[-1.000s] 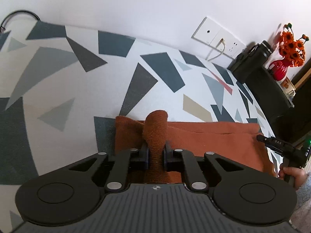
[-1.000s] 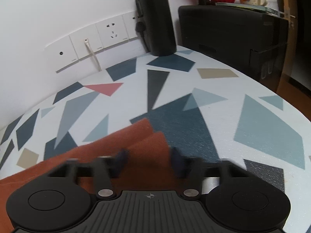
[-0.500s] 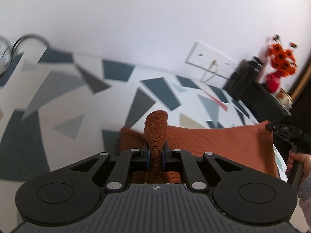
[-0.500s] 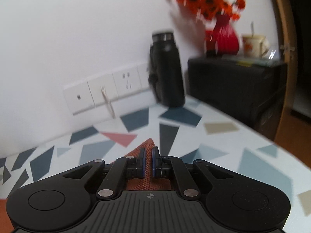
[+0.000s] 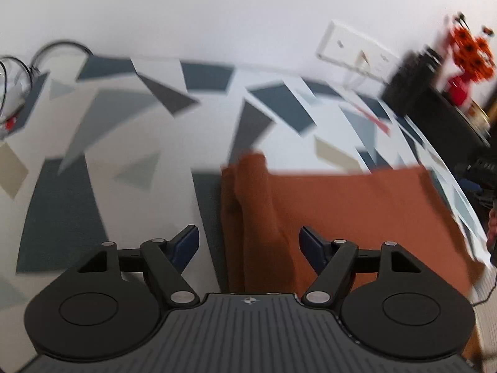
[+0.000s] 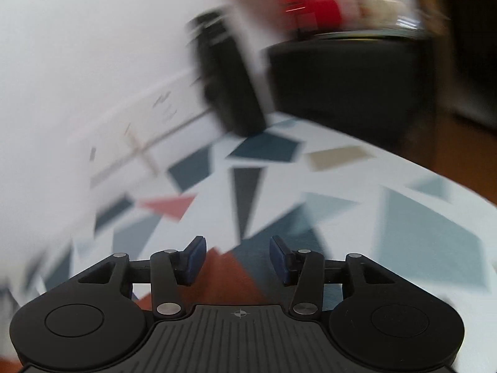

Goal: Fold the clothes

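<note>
A rust-orange garment (image 5: 348,214) lies folded on the patterned table (image 5: 124,143), with a bunched ridge along its left edge. My left gripper (image 5: 248,242) is open just above that edge, its blue-padded fingers (image 5: 186,242) spread on either side of the ridge and holding nothing. In the right wrist view my right gripper (image 6: 237,261) is open too, over a corner of the orange garment (image 6: 223,276) that shows between and below its fingers. Both views are motion-blurred.
A black bottle (image 6: 230,84) and a black case (image 6: 344,84) with a red vase (image 5: 459,87) of orange flowers stand at the far right by the wall sockets (image 5: 357,49). Cables (image 5: 18,71) lie at the far left. A hand shows at the right edge (image 5: 492,223).
Both grippers have opened and let go of the orange garment, which has dropped flat onto the table. Both cameras are swinging, so the views are blurred.
</note>
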`<state>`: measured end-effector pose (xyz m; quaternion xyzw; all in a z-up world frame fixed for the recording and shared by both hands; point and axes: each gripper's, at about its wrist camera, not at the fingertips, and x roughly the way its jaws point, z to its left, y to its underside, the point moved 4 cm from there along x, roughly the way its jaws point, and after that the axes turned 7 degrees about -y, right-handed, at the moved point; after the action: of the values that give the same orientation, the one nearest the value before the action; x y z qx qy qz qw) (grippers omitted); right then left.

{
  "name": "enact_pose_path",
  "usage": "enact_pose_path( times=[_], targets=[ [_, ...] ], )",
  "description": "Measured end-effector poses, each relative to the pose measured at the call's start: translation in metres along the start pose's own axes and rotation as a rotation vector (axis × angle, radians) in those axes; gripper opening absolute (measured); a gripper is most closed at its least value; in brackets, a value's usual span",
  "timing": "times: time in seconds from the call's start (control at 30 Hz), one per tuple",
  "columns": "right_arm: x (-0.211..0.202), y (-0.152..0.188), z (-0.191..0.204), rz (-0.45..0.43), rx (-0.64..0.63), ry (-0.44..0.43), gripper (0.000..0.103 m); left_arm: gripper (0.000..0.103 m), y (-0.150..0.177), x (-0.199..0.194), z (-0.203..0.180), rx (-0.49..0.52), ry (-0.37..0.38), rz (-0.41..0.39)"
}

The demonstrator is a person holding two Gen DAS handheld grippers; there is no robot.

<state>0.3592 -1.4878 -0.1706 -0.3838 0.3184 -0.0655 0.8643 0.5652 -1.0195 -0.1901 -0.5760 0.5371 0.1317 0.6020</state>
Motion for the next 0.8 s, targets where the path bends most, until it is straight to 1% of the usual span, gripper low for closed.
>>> enact_pose_path(
  times=[0.07, 0.13, 0.17, 0.23, 0.27, 0.33, 0.4, 0.43, 0.47, 0.5, 0.53, 0.6, 0.67, 0.8],
  targets=[
    [-0.043, 0.007, -0.022, -0.042, 0.131, 0.024, 0.043, 0.072, 0.009, -0.011, 0.002, 0.011, 0.021, 0.051],
    [-0.081, 0.025, -0.037, -0.052, 0.210, 0.067, 0.046, 0.072, 0.025, -0.020, 0.007, -0.039, 0.058, 0.115],
    [-0.097, 0.038, -0.041, -0.041, 0.224, 0.093, 0.048, 0.072, 0.034, -0.024, 0.009, -0.061, 0.071, 0.143],
    [-0.125, 0.064, -0.045, -0.010, 0.241, 0.143, 0.051, 0.072, 0.051, -0.028, 0.009, -0.072, 0.071, 0.185],
    [-0.134, 0.077, -0.046, 0.011, 0.247, 0.164, 0.054, 0.072, 0.058, -0.030, 0.010, -0.075, 0.071, 0.203],
    [-0.141, 0.098, -0.045, 0.074, 0.251, 0.200, 0.054, 0.070, 0.068, -0.028, 0.008, -0.053, 0.073, 0.212],
    [-0.139, 0.115, -0.044, 0.132, 0.269, 0.213, 0.053, 0.048, 0.070, -0.028, 0.006, -0.027, 0.065, 0.184],
    [-0.135, 0.120, -0.044, 0.152, 0.285, 0.211, 0.051, 0.043, 0.070, -0.028, 0.005, -0.014, 0.061, 0.170],
    [-0.130, 0.123, -0.042, 0.163, 0.294, 0.200, 0.041, 0.036, 0.071, -0.028, 0.004, -0.003, 0.059, 0.157],
    [-0.127, 0.125, -0.039, 0.170, 0.292, 0.180, 0.021, 0.033, 0.071, -0.029, 0.005, -0.002, 0.062, 0.152],
    [-0.124, 0.126, -0.035, 0.176, 0.280, 0.173, 0.014, 0.028, 0.071, -0.031, 0.006, -0.002, 0.065, 0.146],
    [-0.124, 0.124, -0.026, 0.188, 0.224, 0.192, 0.009, 0.025, 0.070, -0.033, 0.012, -0.009, 0.056, 0.136],
    [-0.128, 0.124, -0.017, 0.205, 0.188, 0.199, 0.009, 0.024, 0.069, -0.035, 0.018, -0.015, 0.048, 0.126],
    [-0.134, 0.136, -0.005, 0.251, 0.212, 0.182, 0.009, 0.024, 0.064, -0.039, 0.035, -0.034, 0.023, 0.107]
  ],
)
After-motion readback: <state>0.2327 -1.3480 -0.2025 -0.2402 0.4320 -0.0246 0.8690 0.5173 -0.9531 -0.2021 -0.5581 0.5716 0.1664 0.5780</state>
